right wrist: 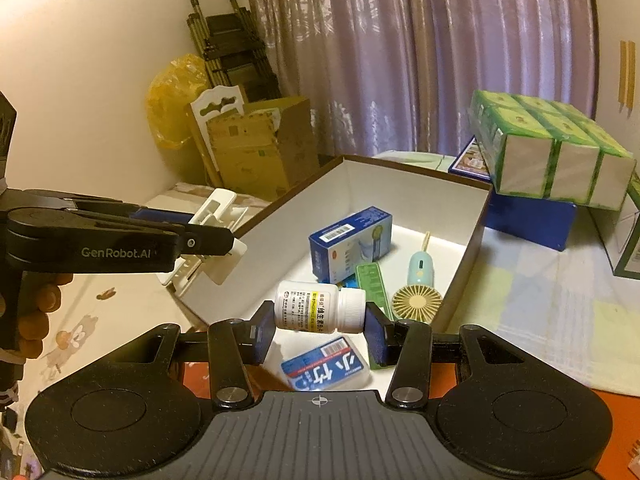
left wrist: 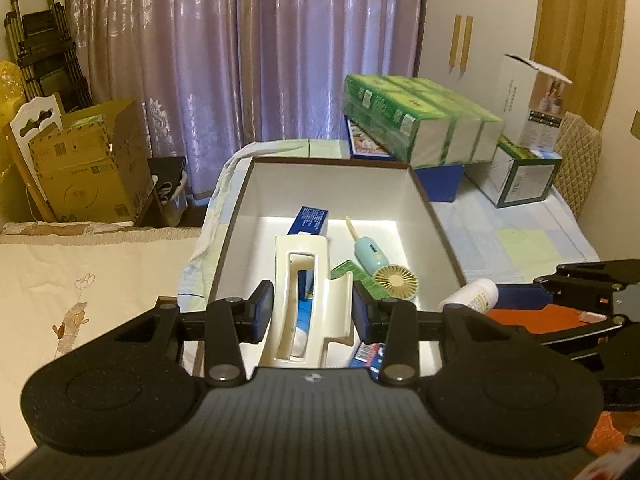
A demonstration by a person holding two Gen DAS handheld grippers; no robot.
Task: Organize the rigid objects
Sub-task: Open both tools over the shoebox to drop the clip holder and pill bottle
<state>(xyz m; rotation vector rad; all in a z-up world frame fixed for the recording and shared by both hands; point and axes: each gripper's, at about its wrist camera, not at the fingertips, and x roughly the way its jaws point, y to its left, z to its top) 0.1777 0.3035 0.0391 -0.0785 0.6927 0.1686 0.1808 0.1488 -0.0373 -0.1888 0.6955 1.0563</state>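
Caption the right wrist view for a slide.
Right gripper holds a white pill bottle sideways above the open storage box.

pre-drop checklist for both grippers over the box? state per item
1. Right gripper shut on the white plastic pill bottle, held sideways: ok.
2. Left gripper shut on the cream plastic holder: ok.
3. Bottle above the open white-lined box: ok.
4. Free floor directly under the bottle: not ok, the blue-and-white flat pack lies there.
5. Mint handheld fan out of the drop path: ok.
6. Holder clear of the box contents beneath it: cannot tell.
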